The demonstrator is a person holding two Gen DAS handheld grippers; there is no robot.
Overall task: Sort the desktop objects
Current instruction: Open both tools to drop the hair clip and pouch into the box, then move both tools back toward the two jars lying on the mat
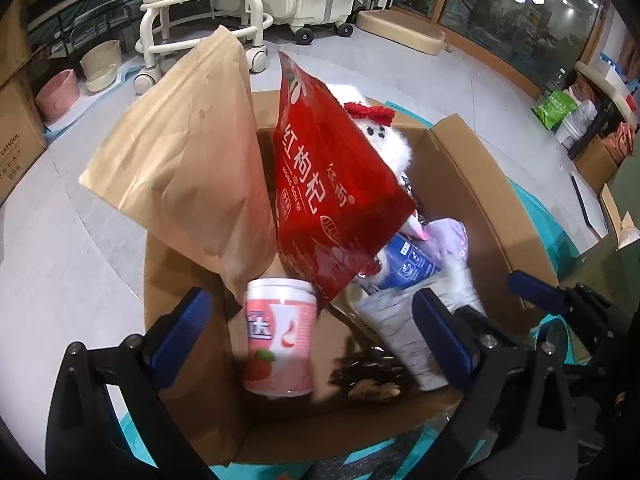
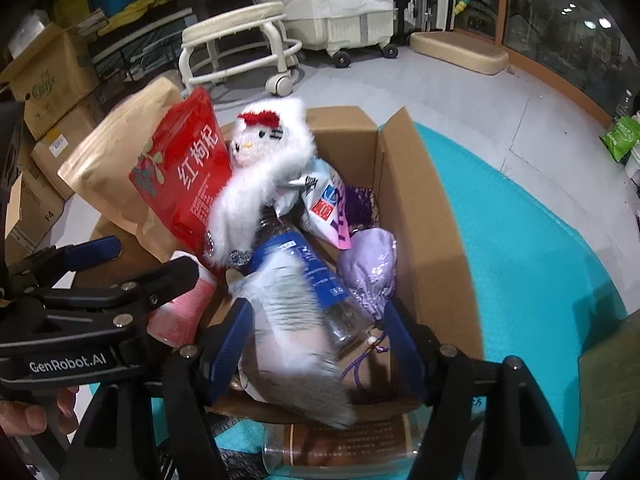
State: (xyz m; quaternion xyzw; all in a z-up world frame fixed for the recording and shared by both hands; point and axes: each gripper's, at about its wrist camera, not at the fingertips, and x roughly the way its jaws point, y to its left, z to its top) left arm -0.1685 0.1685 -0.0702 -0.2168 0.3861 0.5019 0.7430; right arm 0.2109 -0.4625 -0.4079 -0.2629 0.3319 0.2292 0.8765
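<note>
Both my claws over the box (image 1: 472, 184)
Left gripper (image 1: 312, 320) apart, can (image 1: 280, 340) between; right gripper (image 2: 316, 344) apart. Only the right view shows the bottle (image 2: 340, 448) outside the box.

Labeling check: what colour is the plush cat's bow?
Red bow; clearest in the right wrist view.

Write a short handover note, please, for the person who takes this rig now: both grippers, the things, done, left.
Left gripper: open above the cardboard box, pink canister between its fingers, not gripped.
Right gripper: open around a blurred white bottle; grip unclear.
Already in the box: brown bag, red pouch, white plush, purple pouch.
Left: a clear bottle outside, on the teal mat.
</note>
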